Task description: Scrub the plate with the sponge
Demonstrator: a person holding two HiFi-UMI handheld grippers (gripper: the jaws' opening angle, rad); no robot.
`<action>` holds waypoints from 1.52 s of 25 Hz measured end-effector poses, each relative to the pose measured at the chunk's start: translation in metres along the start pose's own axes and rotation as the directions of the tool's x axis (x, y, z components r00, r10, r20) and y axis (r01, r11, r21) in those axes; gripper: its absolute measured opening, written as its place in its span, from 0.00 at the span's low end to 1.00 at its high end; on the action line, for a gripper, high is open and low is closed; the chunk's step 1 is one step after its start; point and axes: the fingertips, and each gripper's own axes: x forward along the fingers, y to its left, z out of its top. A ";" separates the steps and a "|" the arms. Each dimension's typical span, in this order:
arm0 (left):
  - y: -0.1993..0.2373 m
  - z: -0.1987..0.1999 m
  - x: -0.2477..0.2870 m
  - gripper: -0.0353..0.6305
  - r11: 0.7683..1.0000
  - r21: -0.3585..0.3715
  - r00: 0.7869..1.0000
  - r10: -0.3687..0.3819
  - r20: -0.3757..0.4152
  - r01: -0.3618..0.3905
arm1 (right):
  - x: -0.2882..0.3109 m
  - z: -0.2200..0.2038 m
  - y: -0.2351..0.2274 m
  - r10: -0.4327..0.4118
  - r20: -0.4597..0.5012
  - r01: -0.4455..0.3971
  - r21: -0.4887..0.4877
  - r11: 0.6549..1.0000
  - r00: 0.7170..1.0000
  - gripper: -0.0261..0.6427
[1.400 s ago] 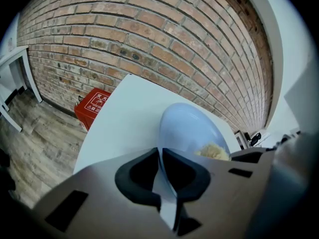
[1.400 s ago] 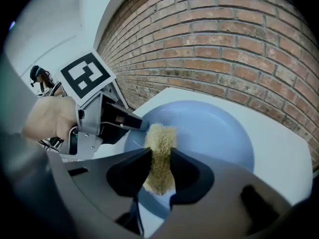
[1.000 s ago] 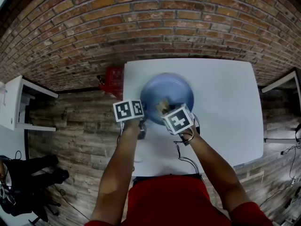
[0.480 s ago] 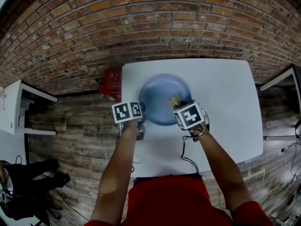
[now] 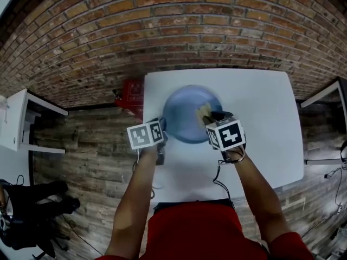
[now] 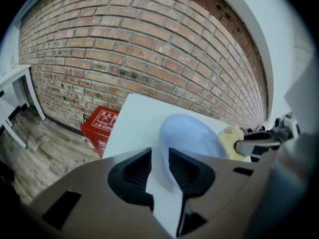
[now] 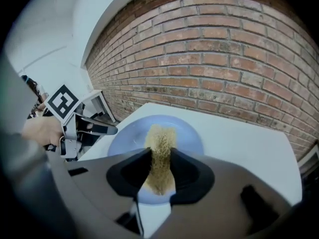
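A blue plate (image 5: 187, 115) lies on the white table (image 5: 260, 129). My left gripper (image 5: 161, 125) is at the plate's near-left rim. In the left gripper view the plate (image 6: 192, 136) has its rim between the jaws of that gripper (image 6: 159, 156), which are opening, with the pads apart from it. My right gripper (image 5: 210, 116) is shut on a tan sponge (image 5: 203, 112) over the plate's right part. The right gripper view shows the sponge (image 7: 160, 146) pinched between the pads, above the plate (image 7: 192, 136), with the left gripper (image 7: 113, 130) at the left.
A red crate (image 5: 132, 93) stands on the wooden floor by the table's left edge, against the brick wall (image 5: 162, 31). A white side table (image 5: 16, 118) is further left. A black bag (image 5: 38, 205) lies on the floor. A cable (image 5: 217, 180) runs over the table's front.
My right gripper has carried the sponge from the plate's middle to its right side. The left gripper has drawn back slightly toward me.
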 end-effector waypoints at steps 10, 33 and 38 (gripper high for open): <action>-0.054 0.071 -0.101 0.11 0.974 0.213 0.900 -0.162 0.405 0.080 | -0.080 0.074 0.038 0.138 0.427 -0.120 -0.070 0.990 0.893 0.22; -0.145 0.066 -0.224 0.07 0.902 0.431 0.640 -0.345 0.687 0.024 | -0.202 0.082 0.094 0.245 0.783 -0.141 -0.200 0.970 0.572 0.22; -0.148 0.062 -0.227 0.07 0.895 0.446 0.632 -0.355 0.688 0.018 | -0.203 0.076 0.094 0.244 0.785 -0.134 -0.204 0.970 0.570 0.22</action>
